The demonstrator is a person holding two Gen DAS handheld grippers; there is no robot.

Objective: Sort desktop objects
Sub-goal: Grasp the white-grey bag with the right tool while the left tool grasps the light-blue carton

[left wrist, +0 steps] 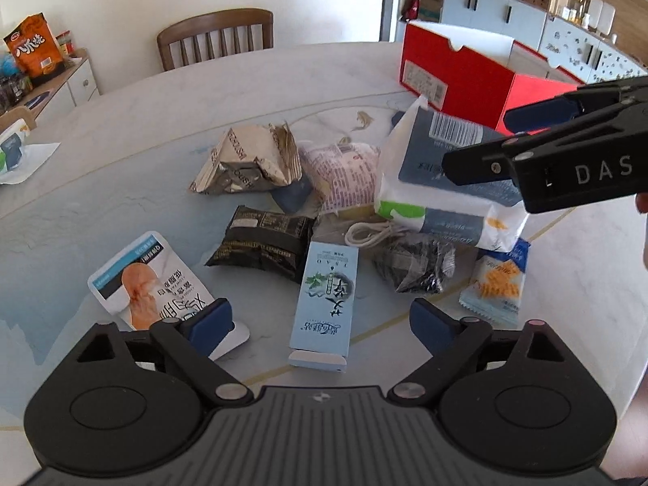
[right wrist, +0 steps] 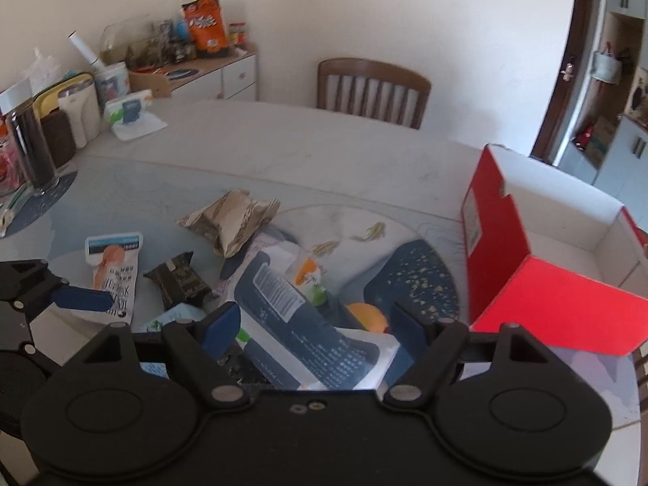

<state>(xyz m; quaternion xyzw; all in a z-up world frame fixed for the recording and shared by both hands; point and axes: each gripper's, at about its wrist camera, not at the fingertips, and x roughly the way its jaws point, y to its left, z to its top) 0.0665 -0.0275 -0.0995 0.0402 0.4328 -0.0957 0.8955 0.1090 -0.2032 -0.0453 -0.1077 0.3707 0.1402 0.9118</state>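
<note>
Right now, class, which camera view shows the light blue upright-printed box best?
The left wrist view: the light blue box lies whole between the open fingers. The right wrist view shows only a corner behind its gripper.

tissue pack [right wrist: 308,324] partly hidden behind right gripper [right wrist: 314,324], red box [right wrist: 546,295] cut off at right edge
</note>
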